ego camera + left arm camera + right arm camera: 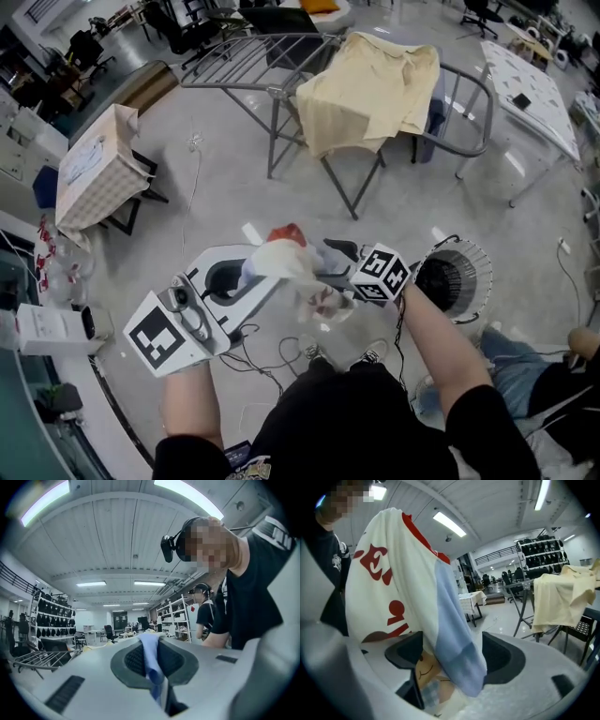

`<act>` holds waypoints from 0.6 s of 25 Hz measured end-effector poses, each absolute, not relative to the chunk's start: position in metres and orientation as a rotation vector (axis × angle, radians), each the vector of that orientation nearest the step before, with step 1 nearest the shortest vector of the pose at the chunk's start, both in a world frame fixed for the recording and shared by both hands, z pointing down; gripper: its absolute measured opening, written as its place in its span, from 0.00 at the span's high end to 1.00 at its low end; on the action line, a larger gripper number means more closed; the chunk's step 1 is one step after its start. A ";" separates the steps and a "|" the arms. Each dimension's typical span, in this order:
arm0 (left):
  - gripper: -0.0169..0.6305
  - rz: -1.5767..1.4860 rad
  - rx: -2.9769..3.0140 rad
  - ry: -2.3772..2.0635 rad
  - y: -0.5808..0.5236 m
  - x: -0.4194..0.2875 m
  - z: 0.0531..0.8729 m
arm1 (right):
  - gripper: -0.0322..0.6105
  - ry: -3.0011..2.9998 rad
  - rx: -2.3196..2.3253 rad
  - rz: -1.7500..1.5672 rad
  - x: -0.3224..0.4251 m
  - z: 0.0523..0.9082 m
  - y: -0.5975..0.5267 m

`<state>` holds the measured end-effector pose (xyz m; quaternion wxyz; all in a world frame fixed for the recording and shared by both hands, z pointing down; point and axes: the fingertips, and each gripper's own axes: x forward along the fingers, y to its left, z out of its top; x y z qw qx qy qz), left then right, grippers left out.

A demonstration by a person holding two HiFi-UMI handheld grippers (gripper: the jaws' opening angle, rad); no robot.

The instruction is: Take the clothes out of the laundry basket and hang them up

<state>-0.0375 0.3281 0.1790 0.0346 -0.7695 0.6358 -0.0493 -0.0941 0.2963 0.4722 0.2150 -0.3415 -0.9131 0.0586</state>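
Left gripper view shows the left gripper (154,667) clamped on a shirt (149,651); the right gripper (457,658) has jaws wide apart around it

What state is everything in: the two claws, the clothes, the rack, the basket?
Left gripper: shut on the white garment's blue edge.
Right gripper: open, garment hanging between its jaws.
White garment: bunched, held off the floor.
Yellow shirt: draped over the rack.
Rack: unfolded, standing.
Basket: upright on the floor.
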 end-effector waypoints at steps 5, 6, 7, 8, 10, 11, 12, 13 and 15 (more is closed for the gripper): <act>0.94 -0.165 -2.387 1.982 0.357 -0.069 0.189 | 0.83 -2.483 -0.999 0.162 -0.128 0.471 0.339; 0.94 -0.166 -2.378 2.008 0.364 -0.080 0.193 | 0.88 -2.490 -0.975 0.159 -0.135 0.473 0.341; 0.94 -0.167 -2.362 2.042 0.370 -0.091 0.196 | 0.88 -2.498 -0.942 0.160 -0.142 0.476 0.342; 0.94 -0.170 -2.337 2.080 0.376 -0.104 0.200 | 0.88 -2.506 -0.906 0.167 -0.149 0.479 0.341; 0.94 -0.167 -2.257 2.157 0.382 -0.132 0.203 | 0.89 -2.519 -0.829 0.188 -0.163 0.485 0.334; 0.94 -0.158 -2.207 2.194 0.383 -0.147 0.204 | 0.89 -2.522 -0.788 0.196 -0.168 0.488 0.330; 0.94 -0.153 -2.161 2.234 0.386 -0.161 0.206 | 0.89 -2.523 -0.747 0.202 -0.173 0.490 0.325; 0.94 -0.157 -2.124 2.277 0.389 -0.174 0.210 | 0.89 -2.525 -0.705 0.207 -0.178 0.492 0.320; 0.94 -0.177 -2.066 2.360 0.396 -0.198 0.224 | 0.89 -2.533 -0.624 0.222 -0.186 0.494 0.310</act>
